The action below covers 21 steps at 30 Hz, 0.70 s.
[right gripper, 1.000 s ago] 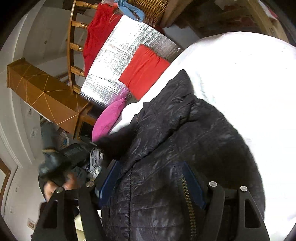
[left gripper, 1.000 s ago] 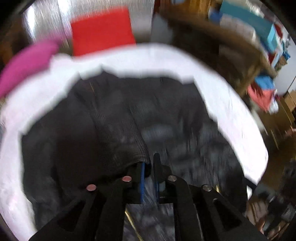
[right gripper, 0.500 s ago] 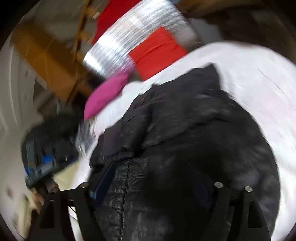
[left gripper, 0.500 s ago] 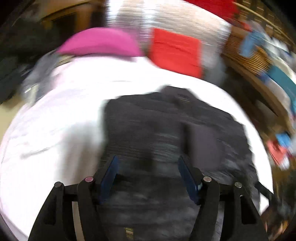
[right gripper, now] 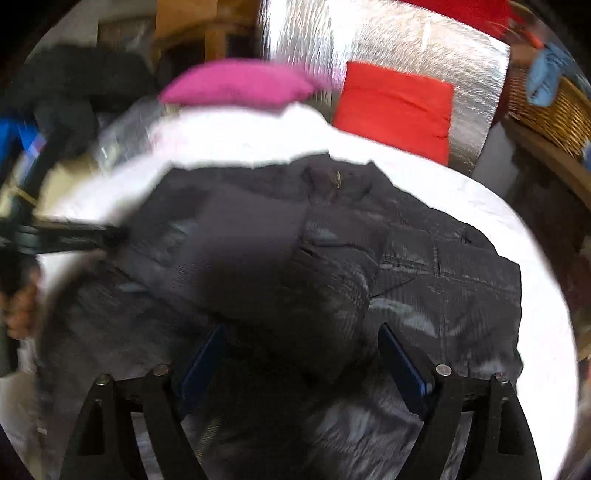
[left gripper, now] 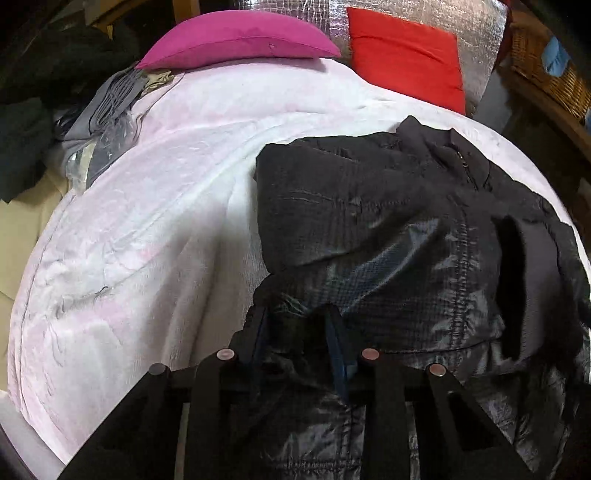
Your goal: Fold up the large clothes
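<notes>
A black quilted jacket (left gripper: pixel 388 236) lies crumpled on the white blanket (left gripper: pixel 155 221), collar toward the far side and one sleeve folded across its front. My left gripper (left gripper: pixel 297 336) sits at the jacket's near left edge. Its jaws are closing, and a hump of the black fabric fills the gap between the blue pads (left gripper: pixel 338 350). My right gripper (right gripper: pixel 301 362) hovers low over the jacket (right gripper: pixel 424 258) with its jaws wide open and only fabric beneath them. The left gripper (right gripper: pixel 74 236) shows as a dark blur at the left of the right wrist view.
A magenta cushion (left gripper: pixel 240 44) and a red cushion (left gripper: pixel 406 59) lean on a silver quilted backing (left gripper: pixel 476 33) beyond the blanket. Grey and dark clothes (left gripper: pixel 107 103) are piled at the far left. A wicker basket (left gripper: pixel 550 74) on wooden furniture stands at the right.
My left gripper let go of the knit cuff, opened, swung to the jacket's left edge and narrowed around a fold. The right gripper rolled upright, opened wider and shifted over the jacket.
</notes>
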### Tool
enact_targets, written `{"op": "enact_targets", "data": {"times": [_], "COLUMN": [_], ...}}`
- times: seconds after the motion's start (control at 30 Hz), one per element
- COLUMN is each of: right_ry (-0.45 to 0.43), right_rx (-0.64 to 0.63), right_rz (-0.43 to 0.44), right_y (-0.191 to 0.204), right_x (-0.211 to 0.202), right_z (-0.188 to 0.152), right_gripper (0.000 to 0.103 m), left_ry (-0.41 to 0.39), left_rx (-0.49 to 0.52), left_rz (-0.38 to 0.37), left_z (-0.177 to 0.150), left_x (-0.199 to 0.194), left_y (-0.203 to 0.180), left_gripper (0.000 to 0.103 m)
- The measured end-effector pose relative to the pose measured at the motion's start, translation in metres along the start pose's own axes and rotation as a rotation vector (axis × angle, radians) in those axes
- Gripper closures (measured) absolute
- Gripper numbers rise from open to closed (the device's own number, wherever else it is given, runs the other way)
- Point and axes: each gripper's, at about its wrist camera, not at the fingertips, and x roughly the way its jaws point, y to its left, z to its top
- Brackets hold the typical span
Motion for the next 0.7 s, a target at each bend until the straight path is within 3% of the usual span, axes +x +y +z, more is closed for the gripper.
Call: {"op": "enact_targets", "data": {"times": [0.17, 0.23, 0.3, 0.47, 0.6, 0.7], "right_ry": [-0.010, 0.004, -0.037, -0.205, -0.176, -0.134], "right_rx": [0.496, 0.613, 0.666, 0.585, 0.378, 0.250], "right_rz": [0.015, 0.093, 0.130, 0.193, 0.217, 0.162], "right_y": [-0.095, -0.119, -0.129, -0.113, -0.065, -0.030], "right_x": [0.010, 0.011, -0.001, -0.046, -0.045, -0.033], "right_z": [-0.007, -0.017, -0.025, -0.015, 0.010, 0.012], "right_gripper": [0.017, 0.017, 0.017, 0.016, 0.011, 0.011], "left_ry": [-0.002, -0.008, -0.019, -0.024, -0.023, -0.027], "left_rx": [0.042, 0.050, 0.055, 0.049, 0.046, 0.053], "left_rz": [-0.025, -0.020, -0.021, -0.031, -0.026, -0.022], "left_z": [-0.003, -0.003, -0.005, -0.007, -0.009, -0.011], "left_x": [0.003, 0.005, 0.006, 0.006, 0.005, 0.004], "left_y": [-0.010, -0.011, -0.012, -0.010, -0.009, -0.010], "left_gripper": [0.071, 0.071, 0.071, 0.071, 0.071, 0.071]}}
